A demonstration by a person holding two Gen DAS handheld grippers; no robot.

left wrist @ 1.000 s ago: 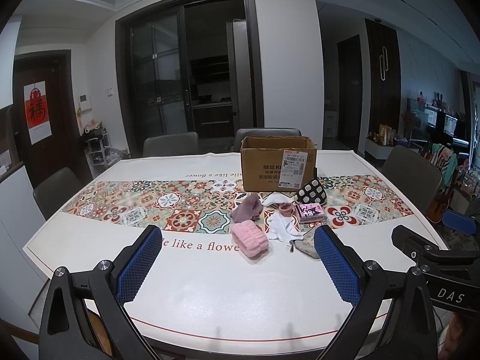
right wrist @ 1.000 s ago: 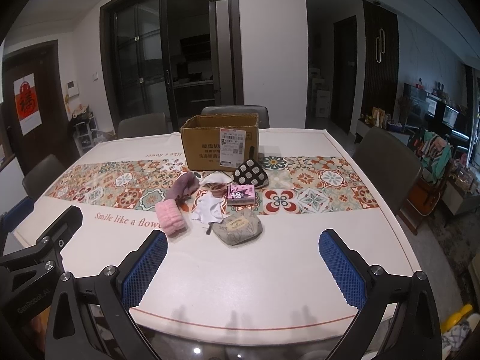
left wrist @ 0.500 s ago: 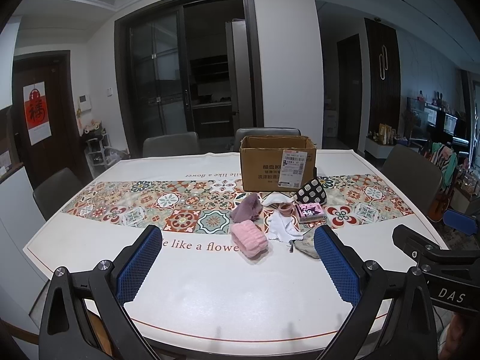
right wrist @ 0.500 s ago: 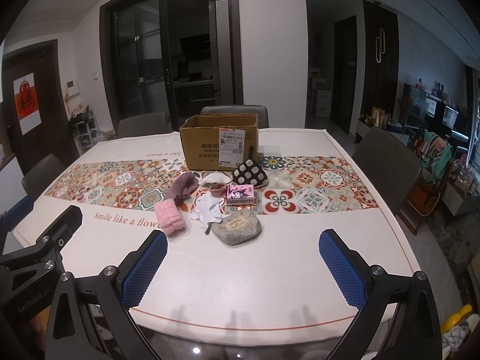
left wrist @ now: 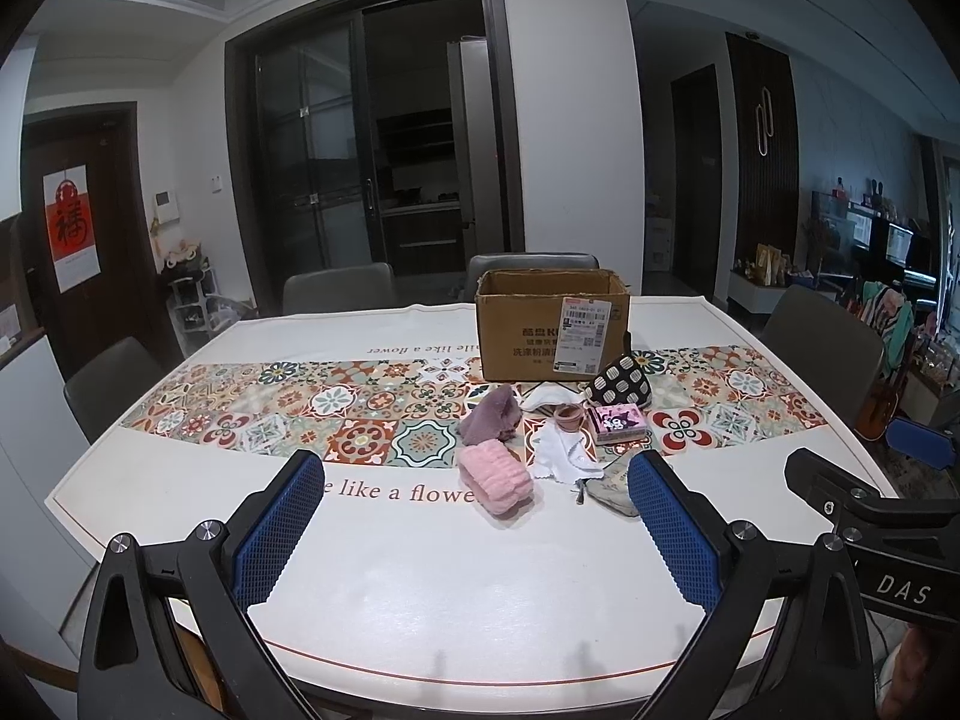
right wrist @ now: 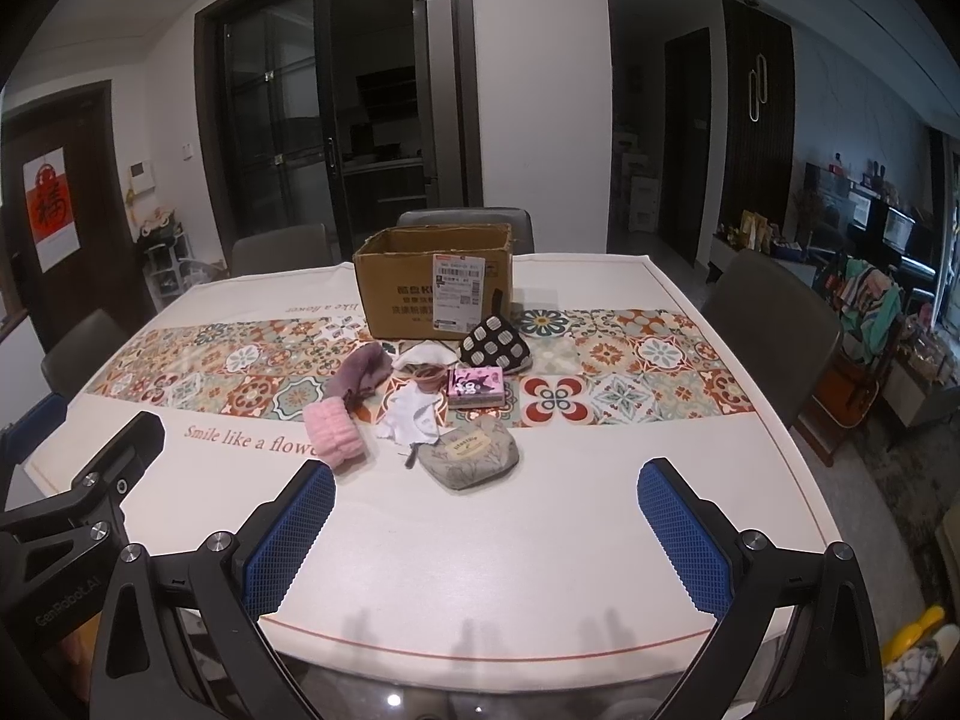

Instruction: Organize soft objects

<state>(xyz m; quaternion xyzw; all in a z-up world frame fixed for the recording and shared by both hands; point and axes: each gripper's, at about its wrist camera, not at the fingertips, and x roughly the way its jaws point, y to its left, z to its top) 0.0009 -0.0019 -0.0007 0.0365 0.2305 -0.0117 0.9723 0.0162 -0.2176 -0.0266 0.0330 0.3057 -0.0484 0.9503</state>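
Both your grippers hang over the near edge of the table point(right wrist: 540, 570), spread wide and holding nothing: the left gripper point(left wrist: 474, 525) and the right gripper point(right wrist: 486, 531) each show their blue pads far apart. The soft things lie in a loose cluster mid-table, just in front of the open cardboard box point(right wrist: 433, 279). Nearest you sits the grey pouch point(right wrist: 471, 459), with the pink fluffy roll point(right wrist: 333, 429) to its left and a white cloth point(right wrist: 411, 417) between them. Behind those lie a mauve plush piece point(right wrist: 360, 375), a small brownish ring point(right wrist: 427, 376), a pink packet point(right wrist: 477, 387) and a black spotted pouch point(right wrist: 495, 348) leaning close to the box. Another white cloth point(right wrist: 423, 353) lies beside the mauve piece.
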